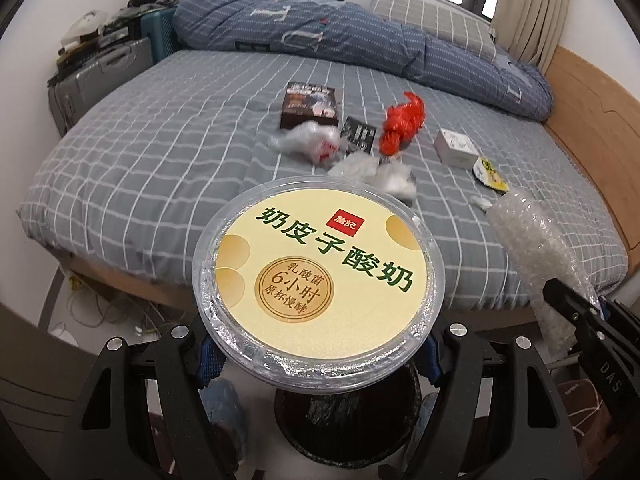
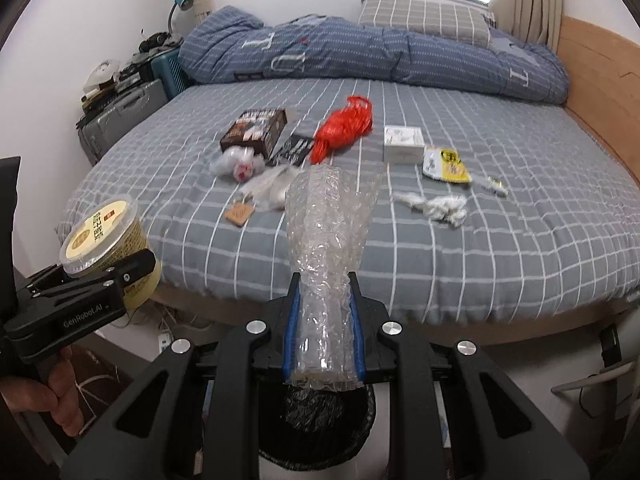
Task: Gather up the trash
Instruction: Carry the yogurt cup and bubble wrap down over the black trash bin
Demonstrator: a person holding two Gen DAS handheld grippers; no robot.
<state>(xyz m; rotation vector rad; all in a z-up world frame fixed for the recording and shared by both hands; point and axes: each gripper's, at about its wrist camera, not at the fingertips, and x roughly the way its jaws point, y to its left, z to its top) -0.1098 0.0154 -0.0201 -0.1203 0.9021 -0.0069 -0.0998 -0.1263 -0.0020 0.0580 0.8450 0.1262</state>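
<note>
Two pieces of trash are already lifted, one in each gripper, and both hang over the black-lined trash bin [image 2: 320, 428] that stands on the floor at the foot of the bed [image 2: 440, 248].

Left gripper [image 1: 316, 344]: its jaws are clamped on the sides of a yogurt tub [image 1: 318, 280], lid up and tipped slightly toward the camera. In the left wrist view the bin's dark mouth [image 1: 348, 412] shows directly beneath the tub, so the tub lies straight above the bin rather than off to one side.

Right gripper [image 2: 323, 332]: its blue-padded fingers [image 2: 294, 328] are closed on the lower part of a roll of bubble wrap [image 2: 328, 240]. The roll's long axis runs forward along the fingers, away from the bin and toward the bed; its near end pokes out just over the bin's rim, while the far, flared end reaches out over the bed edge.

Judging from this, the coming move turns on height alone: both loads sit above the bin, and opening the jaws should drop them in. The bubble wrap is the less certain one, since most of its length lies beyond the bin toward the bed and may need tipping downward first.

Farther from the bin, on the bed, wait a red plastic bag [image 2: 344, 128], a dark box [image 2: 254, 130], a white box [image 2: 402, 144], crumpled tissue [image 2: 440, 206] and a yellow wrapper [image 2: 448, 166].
</note>
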